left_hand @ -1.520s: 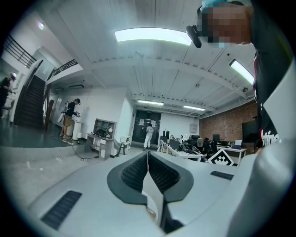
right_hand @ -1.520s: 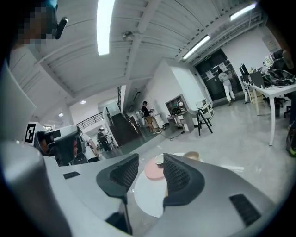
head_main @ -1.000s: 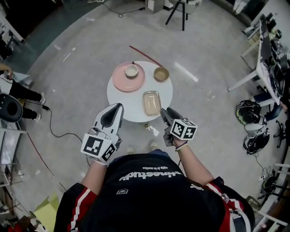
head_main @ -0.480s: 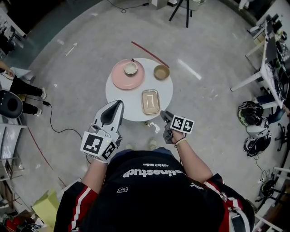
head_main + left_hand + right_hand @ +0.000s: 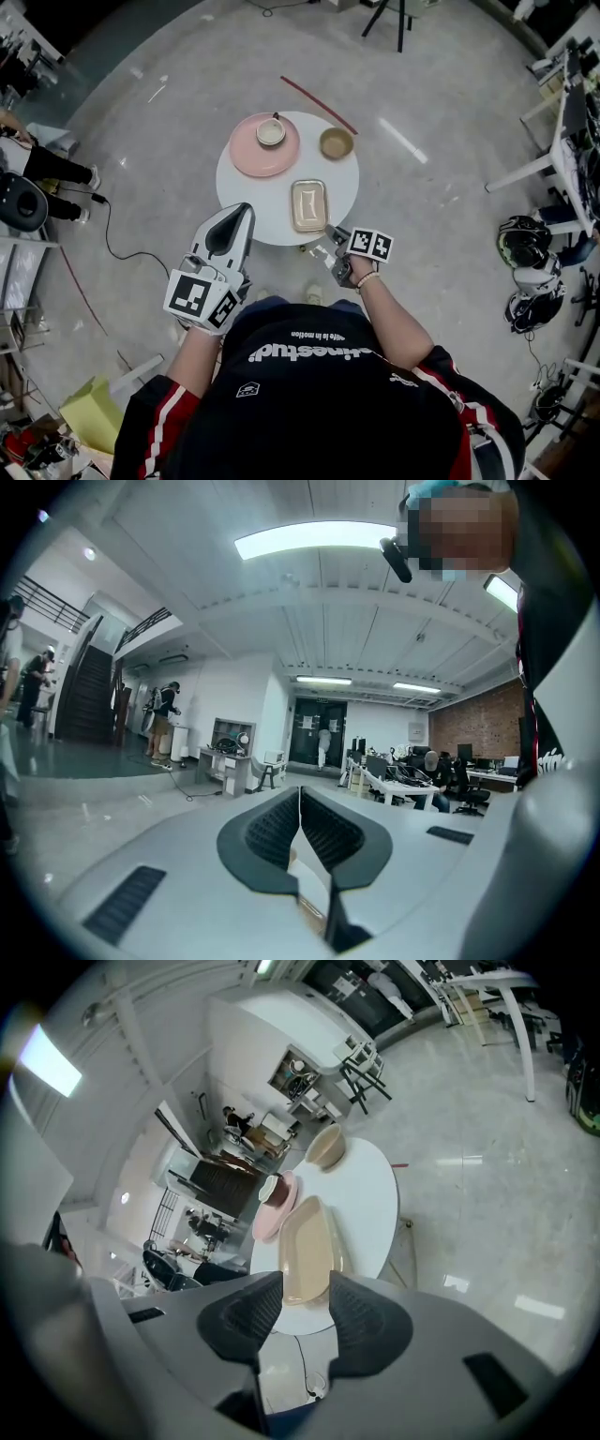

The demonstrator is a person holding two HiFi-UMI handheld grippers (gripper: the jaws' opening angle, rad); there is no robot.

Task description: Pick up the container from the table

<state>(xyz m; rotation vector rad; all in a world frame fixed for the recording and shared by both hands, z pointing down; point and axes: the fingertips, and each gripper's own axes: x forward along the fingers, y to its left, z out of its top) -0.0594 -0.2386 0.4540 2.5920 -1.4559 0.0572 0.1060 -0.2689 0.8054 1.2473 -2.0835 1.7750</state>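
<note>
Container (image 5: 308, 205): beige rectangular dish, near edge of round worktop (image 5: 248, 194), ungrasped. Right gripper (image 5: 334, 236): jaws apart, just narrowing, nothing between, lined up on dish's near rim. Left gripper (image 5: 239, 223): closed, empty, held aside.

This is a large open-plan office or lab hall, loft-like in build. A polished grey concrete floor (image 5: 450, 187) spreads wide, with a tripod (image 5: 402, 28) standing on it and helmets (image 5: 521, 244) lying at one side. Long white desks (image 5: 405, 789) carry monitors (image 5: 464, 757), with office chairs (image 5: 466, 794) drawn up to them. A brick wall (image 5: 473, 726), ceiling strip lights (image 5: 314, 538) and a dark staircase (image 5: 86, 691) frame the room.
</note>
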